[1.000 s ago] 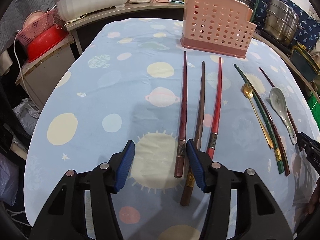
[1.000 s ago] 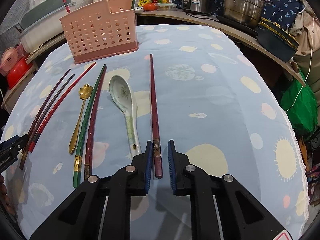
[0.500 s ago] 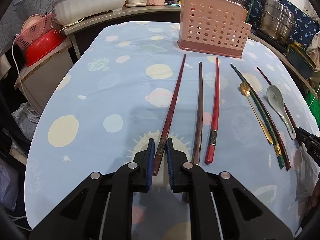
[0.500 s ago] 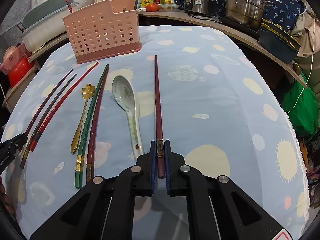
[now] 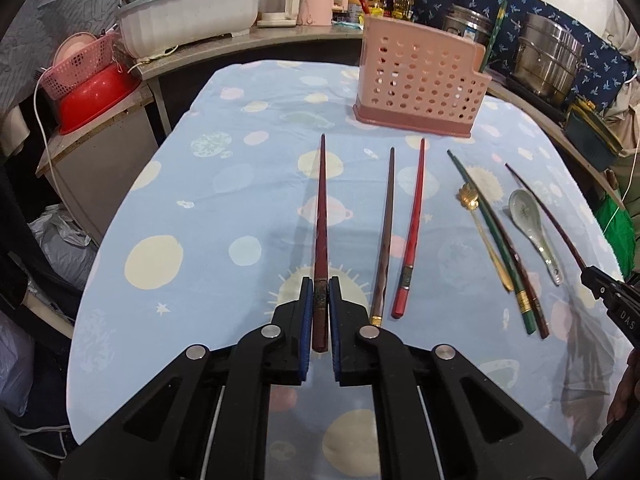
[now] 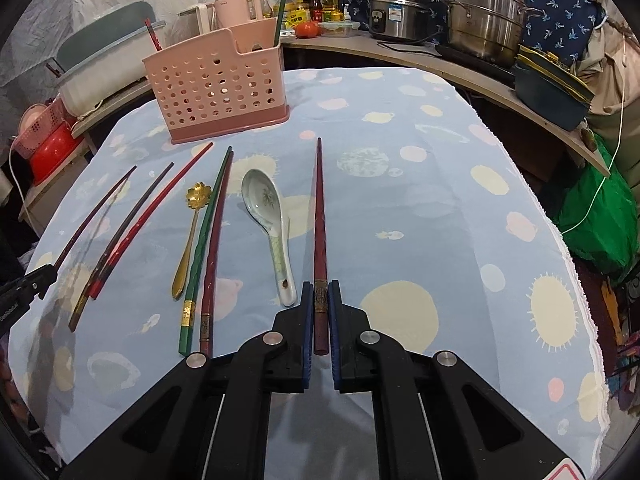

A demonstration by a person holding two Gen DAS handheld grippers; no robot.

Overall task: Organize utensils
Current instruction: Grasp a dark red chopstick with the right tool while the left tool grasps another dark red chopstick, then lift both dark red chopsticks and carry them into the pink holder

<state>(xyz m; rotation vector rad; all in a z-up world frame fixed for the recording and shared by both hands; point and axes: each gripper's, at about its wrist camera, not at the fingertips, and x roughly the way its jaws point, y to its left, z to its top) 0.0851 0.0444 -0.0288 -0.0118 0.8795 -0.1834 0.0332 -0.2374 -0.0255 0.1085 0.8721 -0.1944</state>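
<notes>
As both grippers are closed on chopsticks, findings follow by item.

Left gripper: clamped on a dark red chopstick at its thick, banded end; pads bear on both sides of the shaft.
Right gripper: clamped on a matching maroon chopstick, likewise at the thick end by the metal band.
Position of held pieces: each runs from lower centre of its wrist view straight up toward mid-frame, tip pointing at the pink perforated holder, which stands at upper centre-right in the left view.
Handling, judged: thin, stiff, light; lacquered finish probably slippery, so the shaft may pivot or slide between the pads. The thick end gives the widest bearing surface and appears the sound place to grip.
Remaining utensils: brown chopstick and bright red chopstick lie just right of the left gripper; gold spoon, green chopstick and ceramic spoon lie further right, all on the blue tablecloth.
Fragility: ceramic spoon judged brittle; the neck of its handle is the likely hold.
Holder contents: one green stick stands upright in it; the rest cannot be told.
</notes>
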